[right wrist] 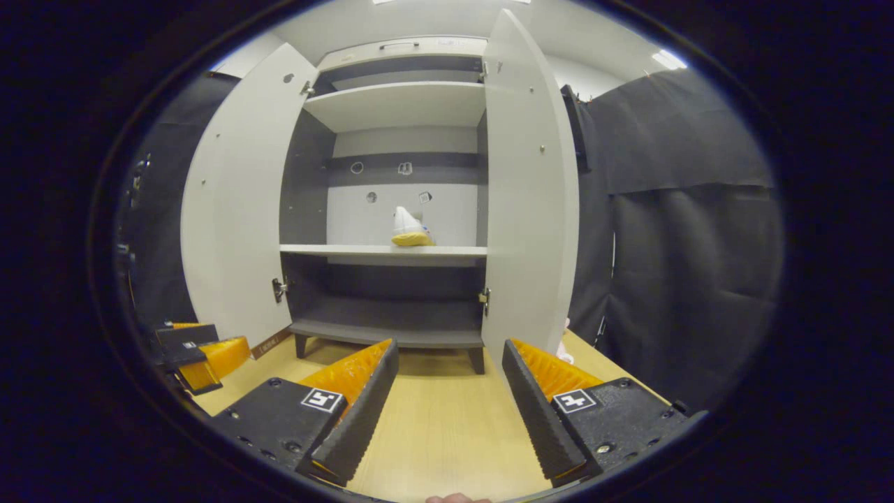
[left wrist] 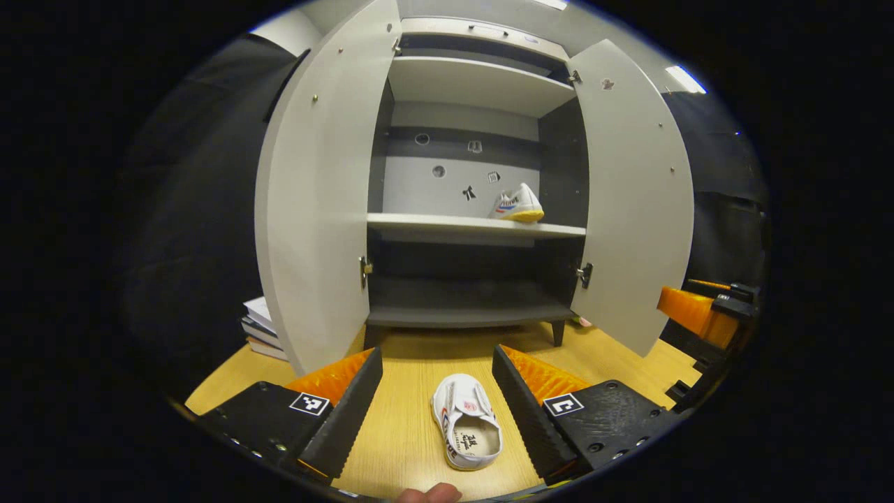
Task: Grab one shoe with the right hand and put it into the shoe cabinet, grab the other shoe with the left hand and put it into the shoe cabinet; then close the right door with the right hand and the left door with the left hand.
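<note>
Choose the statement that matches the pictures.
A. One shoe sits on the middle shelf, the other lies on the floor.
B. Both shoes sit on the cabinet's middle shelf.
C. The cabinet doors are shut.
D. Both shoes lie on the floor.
A: one shoe on the shelf rests inside the open cabinet, while the shoe on the floor lies between the left gripper fingers.

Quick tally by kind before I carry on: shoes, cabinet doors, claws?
Shoes: 2, one on the middle shelf, one on the floor
Cabinet doors: 2, left door and right door, both open
Claws: 2, left claw, right claw
Total: 6
</note>
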